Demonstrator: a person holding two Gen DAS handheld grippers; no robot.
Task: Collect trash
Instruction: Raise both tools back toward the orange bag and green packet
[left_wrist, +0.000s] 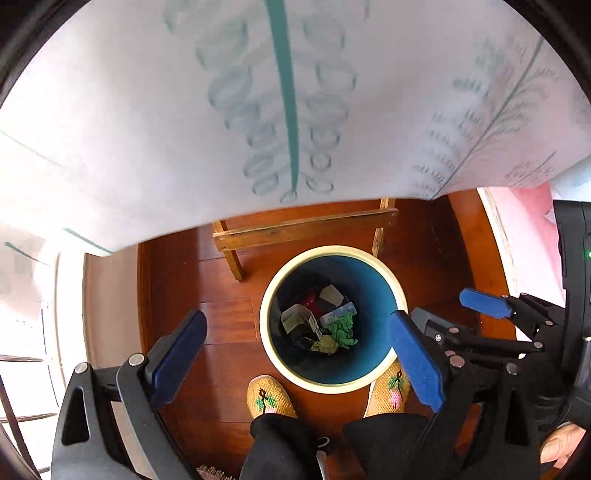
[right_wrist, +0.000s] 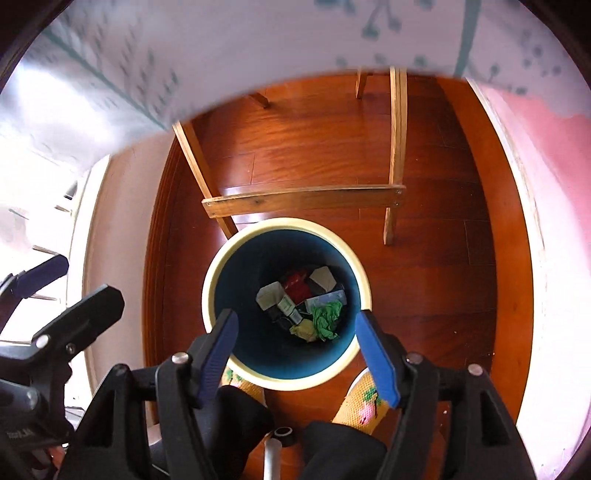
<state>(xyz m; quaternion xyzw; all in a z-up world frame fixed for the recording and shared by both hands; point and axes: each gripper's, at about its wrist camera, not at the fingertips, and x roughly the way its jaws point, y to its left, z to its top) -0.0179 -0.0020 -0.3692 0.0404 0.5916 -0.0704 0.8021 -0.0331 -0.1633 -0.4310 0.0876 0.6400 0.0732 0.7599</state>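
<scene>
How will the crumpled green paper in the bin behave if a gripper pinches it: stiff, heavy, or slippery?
The crumpled green paper looks thin and creased, so it is probably very light and would likely squash between the pads. Its many folds should give grip, so slipping seems unlikely. It lies loose on top of the other trash in the bin, so it may lift away freely.

From my feed the floor (right_wrist: 321, 147) looks like glossy reddish wood, with a smooth plastic bin (right_wrist: 354, 266) on it. Crumpled green paper (right_wrist: 325, 319) sits at 4 o'clock inside. Knitted slippers (left_wrist: 269, 397), matt blue claw pads (left_wrist: 417, 362).
</scene>
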